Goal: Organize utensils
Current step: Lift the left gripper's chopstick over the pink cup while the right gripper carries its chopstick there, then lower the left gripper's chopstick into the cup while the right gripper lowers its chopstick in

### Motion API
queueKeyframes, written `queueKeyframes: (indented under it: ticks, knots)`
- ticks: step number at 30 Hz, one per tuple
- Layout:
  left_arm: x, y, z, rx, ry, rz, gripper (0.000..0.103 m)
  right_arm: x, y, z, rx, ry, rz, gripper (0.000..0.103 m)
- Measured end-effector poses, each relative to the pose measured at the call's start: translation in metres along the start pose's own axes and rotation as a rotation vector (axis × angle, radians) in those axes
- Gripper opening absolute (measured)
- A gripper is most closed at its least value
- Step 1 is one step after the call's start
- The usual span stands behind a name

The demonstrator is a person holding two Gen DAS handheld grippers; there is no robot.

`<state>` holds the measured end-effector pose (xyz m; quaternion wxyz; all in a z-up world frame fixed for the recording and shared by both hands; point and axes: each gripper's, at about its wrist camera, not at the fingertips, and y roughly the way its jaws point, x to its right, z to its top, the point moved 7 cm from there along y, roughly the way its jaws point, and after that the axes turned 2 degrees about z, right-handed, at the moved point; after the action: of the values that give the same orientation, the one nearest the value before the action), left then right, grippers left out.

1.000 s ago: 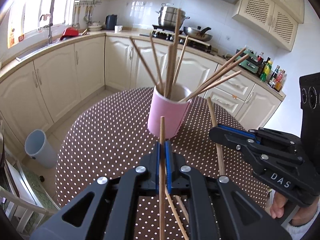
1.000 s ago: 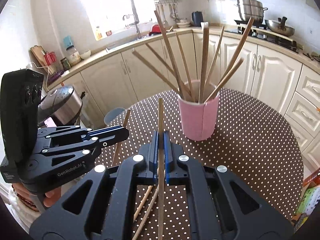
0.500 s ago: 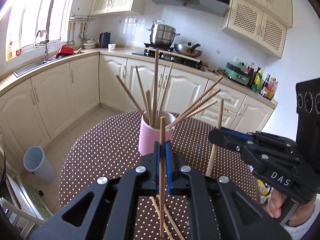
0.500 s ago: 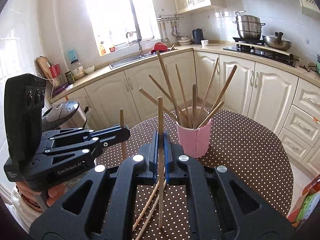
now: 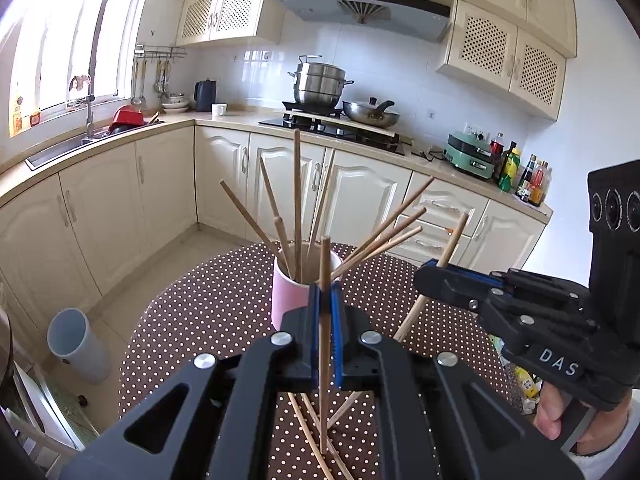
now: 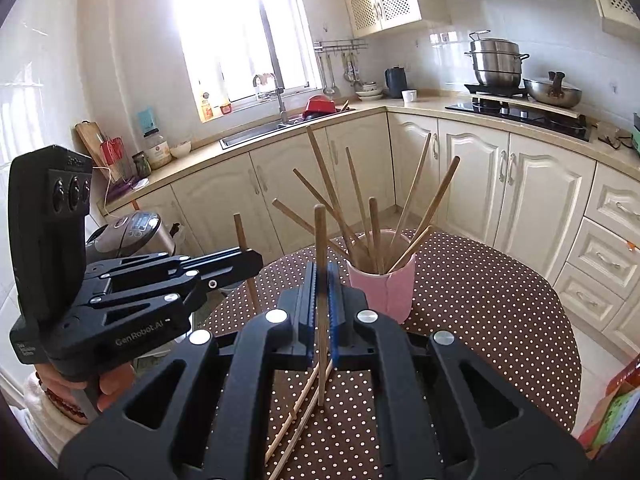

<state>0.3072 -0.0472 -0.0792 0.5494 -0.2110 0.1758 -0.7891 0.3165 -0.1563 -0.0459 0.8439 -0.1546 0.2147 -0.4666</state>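
A pink cup (image 5: 289,295) (image 6: 384,292) stands on the brown dotted round table (image 5: 208,312) (image 6: 480,312) with several wooden chopsticks fanned out of it. My left gripper (image 5: 325,300) (image 6: 240,260) is shut on one upright chopstick (image 5: 325,264) (image 6: 241,232), just short of the cup. My right gripper (image 6: 320,280) (image 5: 434,270) is shut on another upright chopstick (image 6: 320,240) (image 5: 454,240), to the cup's left in its own view. Loose chopsticks (image 5: 316,436) (image 6: 298,412) lie on the table below both grippers.
A grey bin (image 5: 76,344) stands on the floor left of the table. Cream cabinets, a sink (image 6: 256,132) and a stove with pots (image 5: 320,88) ring the room. A rice cooker (image 6: 132,232) sits at the left, a colourful box (image 6: 612,412) past the table's right edge.
Both grippers rose with their chopsticks clamped, and both views tilted up. The cup now sits lower and smaller in each view, and the held sticks' lower ends hang above the table.
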Motion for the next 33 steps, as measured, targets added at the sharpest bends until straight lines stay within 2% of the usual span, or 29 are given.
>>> queueKeyframes:
  ticks: [11, 15, 20, 24, 28, 33]
  knots:
    - [0.003, -0.019, 0.044, 0.133, 0.006, -0.001, 0.006, 0.007, -0.013, 0.025, 0.058, -0.018, -0.036, 0.006]
    - [0.001, -0.021, 0.063, 0.177, -0.013, 0.002, 0.006, 0.008, -0.018, 0.042, 0.094, -0.036, -0.051, 0.006]
    - [0.000, -0.027, 0.092, 0.277, -0.031, 0.035, 0.006, 0.002, -0.020, 0.070, 0.151, -0.056, -0.057, 0.006]
    - [0.004, -0.028, 0.115, 0.356, -0.047, 0.055, 0.006, -0.007, -0.021, 0.095, 0.202, -0.110, -0.100, 0.006]
    - [0.009, -0.024, 0.131, 0.407, -0.060, 0.053, 0.006, -0.006, -0.021, 0.117, 0.246, -0.140, -0.145, 0.006]
    - [0.013, -0.011, 0.140, 0.435, -0.068, 0.074, 0.006, 0.005, -0.020, 0.137, 0.289, -0.129, -0.160, 0.006]
